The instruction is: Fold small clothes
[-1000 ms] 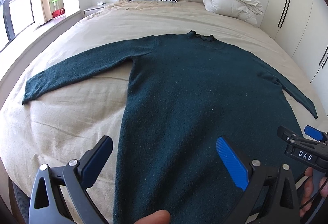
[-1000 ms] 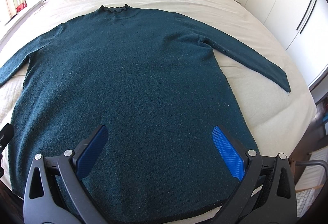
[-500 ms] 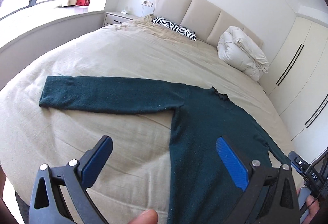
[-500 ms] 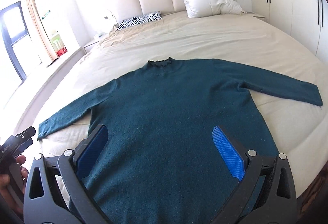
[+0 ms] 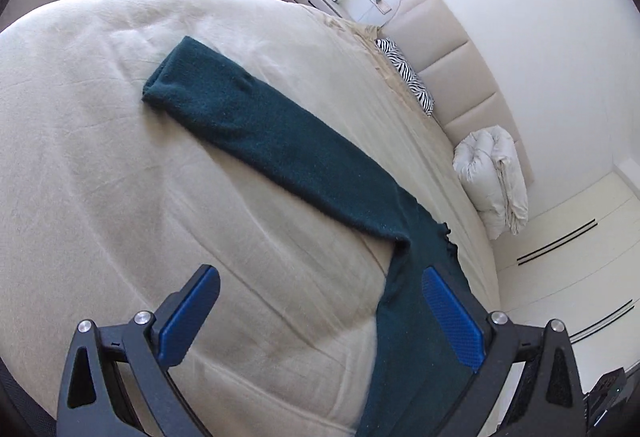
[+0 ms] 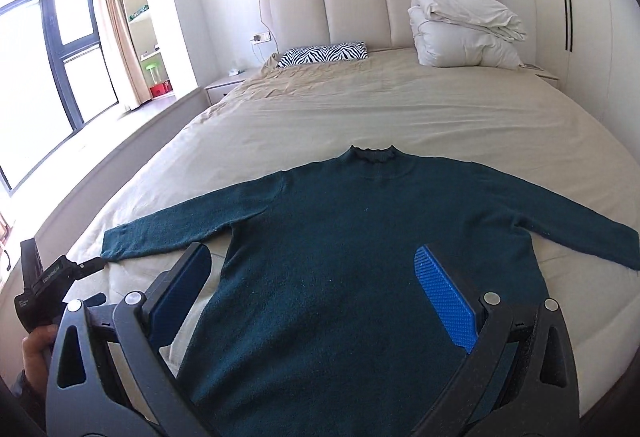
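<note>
Dark teal sweater (image 6: 360,257) flat on bed (image 6: 400,109), sleeves spread; left sleeve (image 5: 256,133) ahead of left hand-held gripper (image 5: 320,321). Both grippers, right hand-held gripper (image 6: 316,301) included, spread apart, holding nothing. Risk: pinching one knit layer or the sheet, dragging a skewed fold. No containers visible.

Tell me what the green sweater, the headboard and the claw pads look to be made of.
Sweater: a fuzzy knit, likely wool or a blend; matte, napped surface with lint specks.
Headboard: beige padded upholstery, perhaps leather or faux leather; smooth, faintly sheened panels with stitched seams.
Right claw pads: blue, probably rubber or plastic; fine gripping texture.
</note>
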The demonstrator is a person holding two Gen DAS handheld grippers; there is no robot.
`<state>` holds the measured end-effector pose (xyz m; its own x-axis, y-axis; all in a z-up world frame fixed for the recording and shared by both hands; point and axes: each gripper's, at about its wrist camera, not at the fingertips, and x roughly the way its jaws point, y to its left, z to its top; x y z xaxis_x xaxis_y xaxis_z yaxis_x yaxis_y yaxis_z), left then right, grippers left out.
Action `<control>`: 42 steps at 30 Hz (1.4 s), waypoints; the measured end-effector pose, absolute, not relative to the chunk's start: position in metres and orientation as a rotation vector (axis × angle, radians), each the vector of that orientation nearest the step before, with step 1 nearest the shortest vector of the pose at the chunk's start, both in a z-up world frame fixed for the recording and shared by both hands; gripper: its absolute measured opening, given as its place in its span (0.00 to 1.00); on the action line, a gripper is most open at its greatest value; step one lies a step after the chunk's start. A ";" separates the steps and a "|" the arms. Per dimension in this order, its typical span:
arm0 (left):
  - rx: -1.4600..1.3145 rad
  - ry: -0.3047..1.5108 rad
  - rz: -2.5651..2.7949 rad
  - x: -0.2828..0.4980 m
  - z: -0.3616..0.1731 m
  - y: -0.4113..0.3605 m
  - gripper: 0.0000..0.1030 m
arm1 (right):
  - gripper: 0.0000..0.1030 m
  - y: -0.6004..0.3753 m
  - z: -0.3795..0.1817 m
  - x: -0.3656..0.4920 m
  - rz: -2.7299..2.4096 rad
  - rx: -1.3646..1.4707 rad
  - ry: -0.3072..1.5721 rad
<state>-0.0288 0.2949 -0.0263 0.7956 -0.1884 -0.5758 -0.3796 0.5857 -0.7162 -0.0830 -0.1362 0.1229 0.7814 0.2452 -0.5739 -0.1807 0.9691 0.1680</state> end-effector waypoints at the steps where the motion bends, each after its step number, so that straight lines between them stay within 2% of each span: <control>1: -0.988 0.630 0.146 -0.027 -0.027 0.307 1.00 | 1.00 -0.137 0.120 -0.078 0.237 0.124 0.640; 4: -1.109 0.554 0.211 -0.019 -0.040 0.339 0.99 | 0.95 -0.139 0.115 -0.067 0.266 0.197 0.655; 5: -1.157 0.538 0.228 -0.015 -0.047 0.348 0.98 | 0.88 -0.139 0.113 -0.064 0.278 0.216 0.663; 6: -1.200 0.512 0.239 -0.012 -0.054 0.354 0.94 | 0.78 -0.138 0.112 -0.061 0.289 0.230 0.669; 7: -1.233 0.495 0.256 -0.006 -0.060 0.360 0.86 | 0.74 -0.137 0.111 -0.058 0.301 0.238 0.676; 8: -1.258 0.503 0.282 0.000 -0.067 0.364 0.82 | 0.68 -0.135 0.108 -0.055 0.307 0.239 0.684; 9: -1.291 0.509 0.302 0.004 -0.075 0.367 0.76 | 0.66 -0.134 0.107 -0.053 0.307 0.240 0.689; 10: -1.324 0.498 0.317 0.007 -0.081 0.370 0.74 | 0.66 -0.134 0.105 -0.051 0.306 0.244 0.693; 18: -1.445 0.402 0.405 0.028 -0.094 0.391 0.71 | 0.66 -0.144 0.093 -0.044 0.323 0.317 0.726; 20: -1.463 0.401 0.407 0.035 -0.096 0.398 0.55 | 0.66 -0.147 0.090 -0.043 0.320 0.320 0.729; 22: -1.468 0.421 0.407 0.044 -0.097 0.406 0.30 | 0.66 -0.151 0.088 -0.043 0.315 0.323 0.728; 24: -1.434 0.438 0.424 0.051 -0.092 0.411 0.19 | 0.66 -0.157 0.087 -0.044 0.311 0.331 0.727; 26: -1.360 0.440 0.416 0.060 -0.077 0.406 0.15 | 0.66 -0.165 0.085 -0.045 0.301 0.342 0.726; 29: -1.104 0.468 0.356 0.082 -0.034 0.373 0.11 | 0.66 -0.178 0.081 -0.044 0.292 0.367 0.731; 34: -0.466 0.537 0.154 0.118 0.022 0.240 0.09 | 0.66 -0.200 0.072 -0.033 0.301 0.445 0.747; 37: -0.140 0.568 0.068 0.113 0.008 0.159 0.09 | 0.66 -0.204 0.067 -0.017 0.332 0.483 0.771; 42: 0.093 0.599 0.040 0.089 -0.026 0.098 0.09 | 0.66 -0.191 0.037 0.036 0.484 0.651 0.913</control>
